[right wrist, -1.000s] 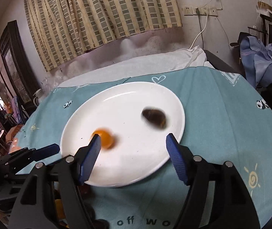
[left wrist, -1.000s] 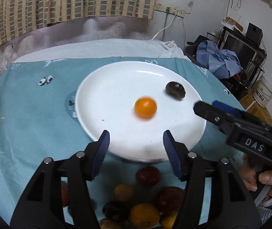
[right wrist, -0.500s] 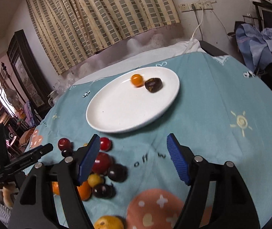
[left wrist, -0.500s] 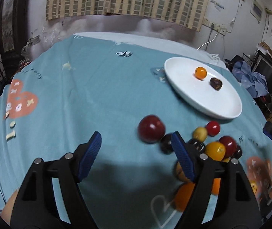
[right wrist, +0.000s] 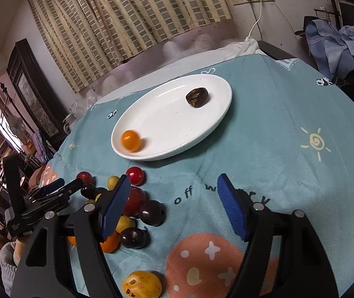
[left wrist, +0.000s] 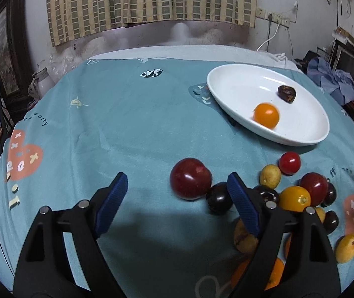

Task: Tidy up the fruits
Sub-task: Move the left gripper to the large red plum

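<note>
A lived-in home room is showing here. Checked curtains point(left wrist: 149, 2) are hanging behind the tabletop point(left wrist: 127, 129). Clothes point(right wrist: 338, 42) are lying heaped nearby.

left of the white plate point(left wrist: 298, 141) the teal cloth point(left wrist: 117, 124) lies bare; below the plate a fruit pile point(left wrist: 293, 193) crowds the cloth, its near edge seemingly hidden.

Checked curtain point(left wrist: 149, 2) hangs on white wall point(right wrist: 271, 19).
</note>
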`<state>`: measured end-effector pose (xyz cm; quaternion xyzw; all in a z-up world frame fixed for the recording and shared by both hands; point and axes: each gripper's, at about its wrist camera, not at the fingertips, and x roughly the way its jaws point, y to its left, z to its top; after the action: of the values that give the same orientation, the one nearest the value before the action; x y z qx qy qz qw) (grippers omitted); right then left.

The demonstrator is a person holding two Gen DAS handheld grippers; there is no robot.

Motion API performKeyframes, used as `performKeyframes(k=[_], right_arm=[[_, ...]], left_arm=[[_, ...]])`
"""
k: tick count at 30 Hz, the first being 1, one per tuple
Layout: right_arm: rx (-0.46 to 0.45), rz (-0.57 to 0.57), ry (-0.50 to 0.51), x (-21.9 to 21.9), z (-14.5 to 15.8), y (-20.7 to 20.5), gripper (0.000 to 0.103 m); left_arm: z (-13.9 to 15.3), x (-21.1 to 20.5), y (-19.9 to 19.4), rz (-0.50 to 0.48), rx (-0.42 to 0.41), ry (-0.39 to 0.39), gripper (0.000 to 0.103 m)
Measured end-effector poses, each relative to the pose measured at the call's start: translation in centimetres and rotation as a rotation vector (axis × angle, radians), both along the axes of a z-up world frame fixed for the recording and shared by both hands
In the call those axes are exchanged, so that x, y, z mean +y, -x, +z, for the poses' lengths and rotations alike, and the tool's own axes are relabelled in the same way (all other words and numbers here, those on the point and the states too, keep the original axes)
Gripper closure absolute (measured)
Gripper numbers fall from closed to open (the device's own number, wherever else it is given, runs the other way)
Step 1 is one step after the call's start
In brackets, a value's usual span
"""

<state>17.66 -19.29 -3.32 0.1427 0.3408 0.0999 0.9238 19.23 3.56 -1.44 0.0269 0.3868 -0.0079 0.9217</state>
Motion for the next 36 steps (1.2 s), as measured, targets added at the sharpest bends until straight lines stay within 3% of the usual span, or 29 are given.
performKeyframes(k=[5,8,11,14,19,23,30,36], right_arm=[[0.009,0.001,0.006,-0.1,-0.1,-0.2,0.030],[0.007,0.000,0.005,-0.2,-0.1,-0.2,0.030],[0.006,-0.003,0.002,-0.2,0.0,-0.2,0.030],[0.002,-0.009,-0.005,-0.5,0.1,-0.2,0.030],[-0.006,-0.006,-0.006,-0.5,0.3,-0.1,0.030],[-0.005,-0.003,0.000,-0.4,0.2,-0.1,0.030],[-0.009,0.005,0.020,-0.1,0.2,-0.1,0.030],[-0.011,0.004,0.034,0.0,0.1,-0.1,0.030]], left_arm=[[-0.1,1.1,-0.8,0.012,0.014,0.044,0.013],[-0.3,2.3,-1.2,0.060,0.028,0.044,0.010],[-0.1,4.3,-1.2,0.096,0.035,0.122,0.010],[0.4,5.8,-0.7,0.160,0.016,0.113,0.011],[0.6,6.8,0.2,0.135,0.031,0.231,0.011],[-0.3,4.3,0.0,0.086,0.057,0.122,0.012],[-0.9,5.3,-0.4,0.108,0.075,0.165,0.030],[-0.9,6.7,-0.4,0.113,0.091,0.228,0.034]])
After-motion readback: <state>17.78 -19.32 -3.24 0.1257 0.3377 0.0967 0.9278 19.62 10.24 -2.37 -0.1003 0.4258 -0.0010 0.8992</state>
